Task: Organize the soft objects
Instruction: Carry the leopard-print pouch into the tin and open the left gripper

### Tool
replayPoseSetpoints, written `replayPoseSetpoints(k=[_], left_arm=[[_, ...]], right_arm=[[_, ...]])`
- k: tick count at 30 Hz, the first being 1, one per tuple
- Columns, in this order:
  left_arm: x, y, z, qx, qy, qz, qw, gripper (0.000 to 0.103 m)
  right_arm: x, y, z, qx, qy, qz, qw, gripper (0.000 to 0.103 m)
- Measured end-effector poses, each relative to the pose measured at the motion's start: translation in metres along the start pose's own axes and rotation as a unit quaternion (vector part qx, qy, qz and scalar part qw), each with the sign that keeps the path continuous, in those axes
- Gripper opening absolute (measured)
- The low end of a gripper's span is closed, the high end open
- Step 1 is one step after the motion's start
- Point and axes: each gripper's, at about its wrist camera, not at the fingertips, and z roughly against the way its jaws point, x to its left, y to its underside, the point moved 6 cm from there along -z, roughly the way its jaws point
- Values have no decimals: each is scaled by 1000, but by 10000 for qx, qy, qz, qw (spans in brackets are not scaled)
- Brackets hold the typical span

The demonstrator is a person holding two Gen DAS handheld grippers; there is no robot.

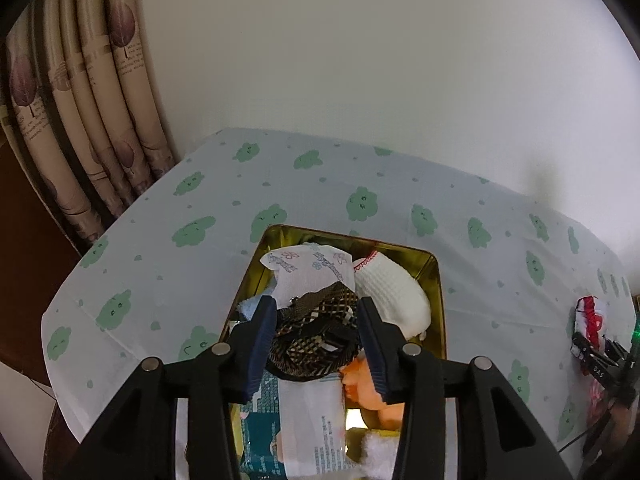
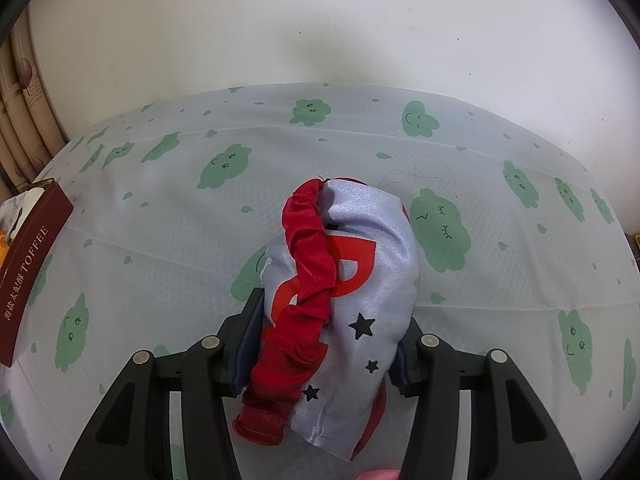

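A gold-lined tin (image 1: 436, 280) sits on the tablecloth, packed with soft things. A black-and-gold checked fabric piece (image 1: 316, 332) lies on top. My left gripper (image 1: 316, 308) straddles it, open, with its blue pads just beside the fabric and not squeezing it. Around the fabric are a printed tissue pack (image 1: 308, 272), a white knitted cloth (image 1: 392, 292), an orange soft toy (image 1: 360, 388) and a teal wipes pack (image 1: 304, 420). My right gripper (image 2: 334, 312) is shut on a pale blue satin cloth (image 2: 360, 280) with red ruffle and black stars, held above the table.
The table wears a white cloth with green cloud faces (image 2: 224, 168). In the right wrist view the tin's maroon side (image 2: 28, 276) stands at the far left. A wall runs behind the table and curtains (image 1: 80, 100) hang at the left. A pink item (image 2: 384, 474) shows at the bottom edge.
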Motion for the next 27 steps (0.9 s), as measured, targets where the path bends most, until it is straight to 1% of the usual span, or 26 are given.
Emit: replayPoseSetpoints(k=[6, 11, 14, 21, 23, 25, 27], left_arm=[[5, 16, 18, -172, -237, -154, 9995, 43], [22, 32, 24, -287, -580, -106, 9978, 44], [31, 38, 23, -347, -623, 29, 9974, 44], [44, 54, 25, -623, -803, 251, 9945, 44], [46, 58, 27, -708, -804, 274, 9939, 44], [48, 60, 29, -778, -778, 191, 9937, 44], [51, 61, 30, -852, -834, 163, 9927, 44]], right_arm=[[1, 0, 0, 4, 24, 22, 10000, 50], [2, 0, 0, 7, 44, 39, 10000, 50], [2, 0, 0, 10, 47, 39, 10000, 50], [-1, 0, 1, 8, 98, 83, 9999, 50], [0, 0, 1, 5, 135, 113, 9998, 50], [1, 1, 2, 4, 132, 110, 9999, 50], [-1, 1, 2, 5, 138, 107, 9998, 50]])
